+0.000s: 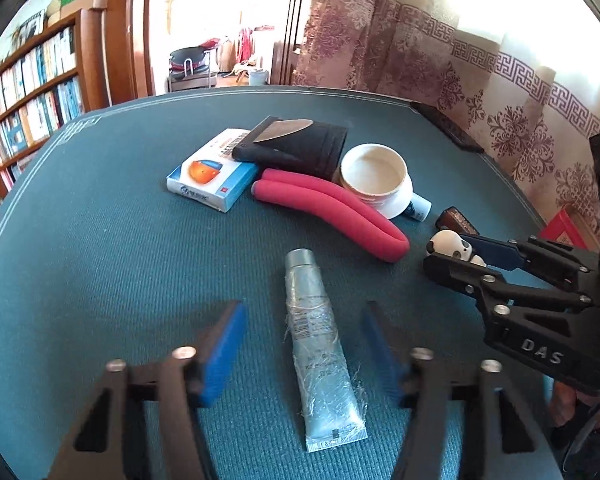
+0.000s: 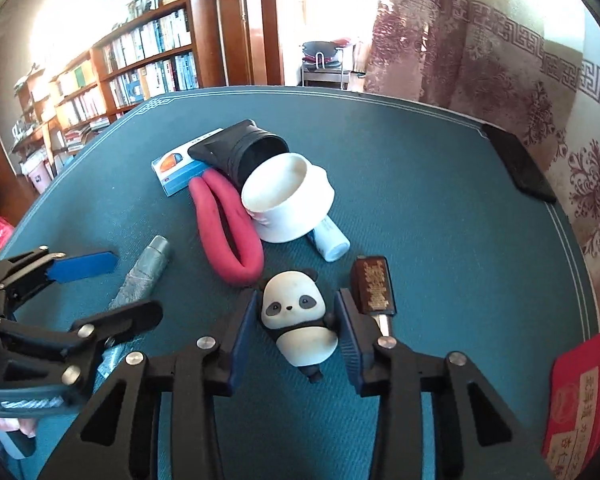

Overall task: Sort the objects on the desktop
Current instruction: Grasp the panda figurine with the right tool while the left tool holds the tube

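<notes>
You see a teal table mat [image 1: 100, 264] of ribbed woven cloth, a crinkled silver foil tube [image 1: 320, 344], a matt red foam loop [image 1: 340, 212], a smooth, glossy white-and-black plastic panda figure [image 2: 296, 312], and a glossy white ceramic-looking cup [image 2: 292, 200].

A silver tube [image 1: 324, 352] lies flat, cap toward the folded red foam stick [image 1: 332, 208]. Right of that stick's bend lies a black-and-white panda figure [image 2: 296, 320], on its back.
</notes>
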`<move>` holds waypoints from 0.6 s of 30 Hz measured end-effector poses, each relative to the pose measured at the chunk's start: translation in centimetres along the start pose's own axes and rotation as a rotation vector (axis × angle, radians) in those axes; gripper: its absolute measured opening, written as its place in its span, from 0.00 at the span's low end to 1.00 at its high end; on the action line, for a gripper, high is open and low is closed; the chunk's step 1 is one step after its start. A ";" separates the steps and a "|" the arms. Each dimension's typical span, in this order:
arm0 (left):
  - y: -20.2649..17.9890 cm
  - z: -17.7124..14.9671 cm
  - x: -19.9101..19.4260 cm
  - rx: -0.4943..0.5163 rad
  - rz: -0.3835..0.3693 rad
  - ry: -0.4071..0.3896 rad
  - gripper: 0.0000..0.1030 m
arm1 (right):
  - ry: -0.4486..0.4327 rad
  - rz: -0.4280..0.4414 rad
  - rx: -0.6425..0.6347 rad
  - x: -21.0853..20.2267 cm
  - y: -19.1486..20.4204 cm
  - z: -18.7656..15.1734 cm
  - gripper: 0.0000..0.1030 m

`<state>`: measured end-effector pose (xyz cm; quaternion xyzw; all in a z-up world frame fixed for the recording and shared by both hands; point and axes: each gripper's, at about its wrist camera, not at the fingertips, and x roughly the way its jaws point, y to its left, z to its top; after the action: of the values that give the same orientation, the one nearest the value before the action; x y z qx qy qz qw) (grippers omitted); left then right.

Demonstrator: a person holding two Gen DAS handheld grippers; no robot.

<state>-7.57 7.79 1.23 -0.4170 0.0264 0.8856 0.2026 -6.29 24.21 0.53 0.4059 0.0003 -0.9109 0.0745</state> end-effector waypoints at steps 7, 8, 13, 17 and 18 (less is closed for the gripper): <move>0.0 0.2 0.2 -0.006 -0.014 0.003 0.24 | -0.091 0.030 0.087 -5.1 -0.9 -1.3 0.41; 0.0 0.1 0.1 -0.009 -0.014 0.003 0.24 | -0.101 0.033 0.096 -5.6 -1.0 -1.4 0.41; 0.0 0.0 -1.2 -0.023 -0.014 -0.017 0.23 | -0.145 0.039 0.136 -8.6 -1.6 -2.4 0.41; -0.3 0.3 -2.8 -0.027 -0.014 -0.055 0.22 | -0.174 0.040 0.166 -10.5 -2.3 -3.3 0.42; -0.5 0.3 -3.3 -0.026 -0.016 -0.064 0.22 | -0.179 0.038 0.174 -10.9 -2.5 -3.5 0.42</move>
<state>-5.74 7.18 3.99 -0.3911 0.0050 0.8972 0.2051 3.10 28.36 6.07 0.3277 -0.0933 -0.9385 0.0561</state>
